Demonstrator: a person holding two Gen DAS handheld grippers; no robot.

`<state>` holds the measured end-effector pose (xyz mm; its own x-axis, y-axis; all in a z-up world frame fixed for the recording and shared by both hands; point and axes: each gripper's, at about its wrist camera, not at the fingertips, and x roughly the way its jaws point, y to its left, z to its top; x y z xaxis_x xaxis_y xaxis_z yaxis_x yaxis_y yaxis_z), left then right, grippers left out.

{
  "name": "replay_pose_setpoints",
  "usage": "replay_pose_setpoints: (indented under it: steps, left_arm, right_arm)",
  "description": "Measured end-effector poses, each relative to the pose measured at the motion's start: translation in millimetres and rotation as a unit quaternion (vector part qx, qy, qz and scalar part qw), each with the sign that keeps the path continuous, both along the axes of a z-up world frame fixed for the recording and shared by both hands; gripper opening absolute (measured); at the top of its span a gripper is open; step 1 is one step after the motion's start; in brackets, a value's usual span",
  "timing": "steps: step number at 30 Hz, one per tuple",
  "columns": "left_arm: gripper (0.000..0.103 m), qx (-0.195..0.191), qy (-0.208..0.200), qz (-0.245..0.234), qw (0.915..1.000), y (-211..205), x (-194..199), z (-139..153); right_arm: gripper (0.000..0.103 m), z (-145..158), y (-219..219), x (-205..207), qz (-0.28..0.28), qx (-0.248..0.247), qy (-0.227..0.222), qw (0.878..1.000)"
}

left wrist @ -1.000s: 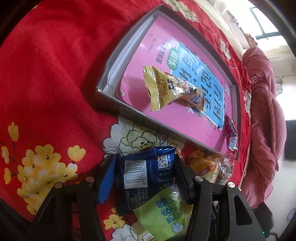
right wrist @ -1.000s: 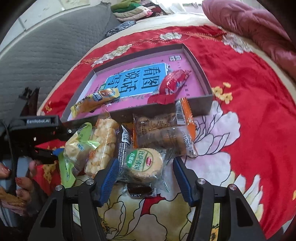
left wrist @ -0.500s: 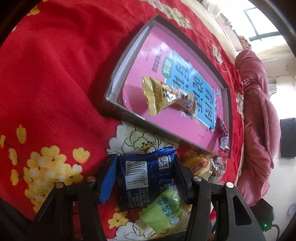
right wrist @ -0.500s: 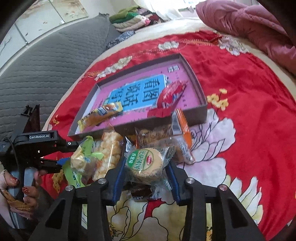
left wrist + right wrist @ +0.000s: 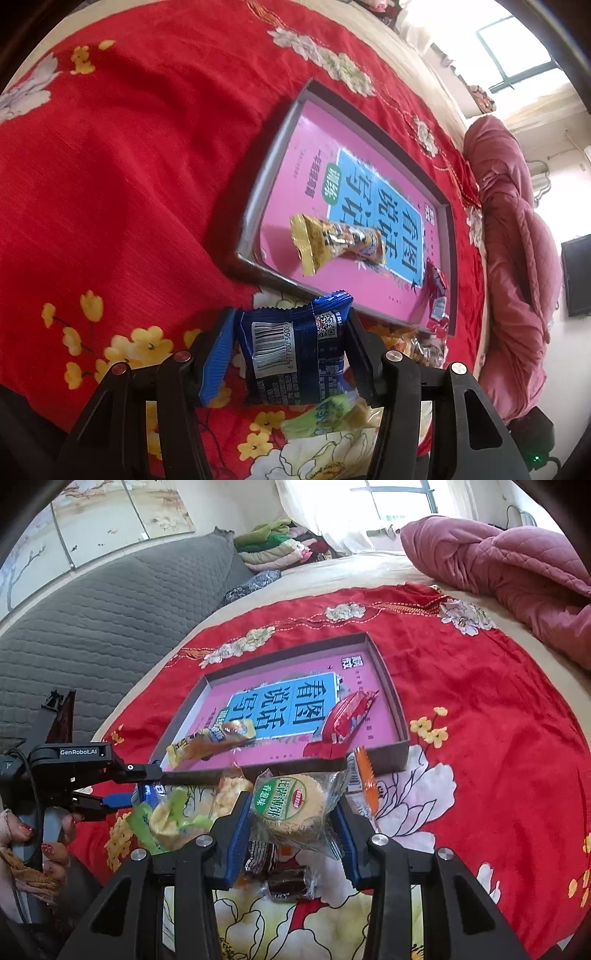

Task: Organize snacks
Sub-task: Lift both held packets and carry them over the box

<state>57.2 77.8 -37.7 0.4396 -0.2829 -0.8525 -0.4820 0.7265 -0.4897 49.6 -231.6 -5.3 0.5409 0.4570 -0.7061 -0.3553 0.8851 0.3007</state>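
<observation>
My left gripper [image 5: 290,332] is shut on a blue snack packet [image 5: 295,354] and holds it above the red cloth, near the box's front edge. My right gripper [image 5: 290,812] is shut on a round biscuit pack with a green label [image 5: 291,805], lifted above the snack pile. The shallow grey box with a pink book bottom [image 5: 388,716] [image 5: 266,184] holds a yellow snack bar [image 5: 332,243] [image 5: 214,738] and a red packet [image 5: 347,716] [image 5: 436,291]. The left gripper also shows in the right wrist view [image 5: 147,786].
Loose snacks lie on the red flowered cloth [image 5: 480,701] before the box: a green-yellow pack [image 5: 166,816], a puffed-rice pack [image 5: 229,790], an orange-edged pack [image 5: 365,779], a dark candy [image 5: 284,878]. A pink quilt [image 5: 498,561] and grey headboard [image 5: 110,602] border the bed.
Both grippers have risen with their packs. The right gripper closed on the round biscuit pack and lifted it; the left lifted the blue packet off the cloth.
</observation>
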Motion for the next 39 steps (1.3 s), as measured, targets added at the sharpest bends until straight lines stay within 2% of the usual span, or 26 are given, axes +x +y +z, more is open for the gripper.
replay_pose_setpoints:
  steps: [15,26,39]
  left_arm:
    - [0.058,0.041,-0.037,0.022,0.9982,17,-3,28]
    - [0.058,0.050,-0.054,0.008,0.9973,7,-1,42]
    - [0.058,0.064,-0.066,-0.013,0.9957,-15,26,43]
  right_arm:
    - [0.042,7,-6,2,-0.012,0.005,-0.023,1.000]
    - [0.042,13,-9,6,-0.021,0.007,-0.044,0.999]
    - [0.042,10,-11,20,-0.036,0.007,-0.048,0.998]
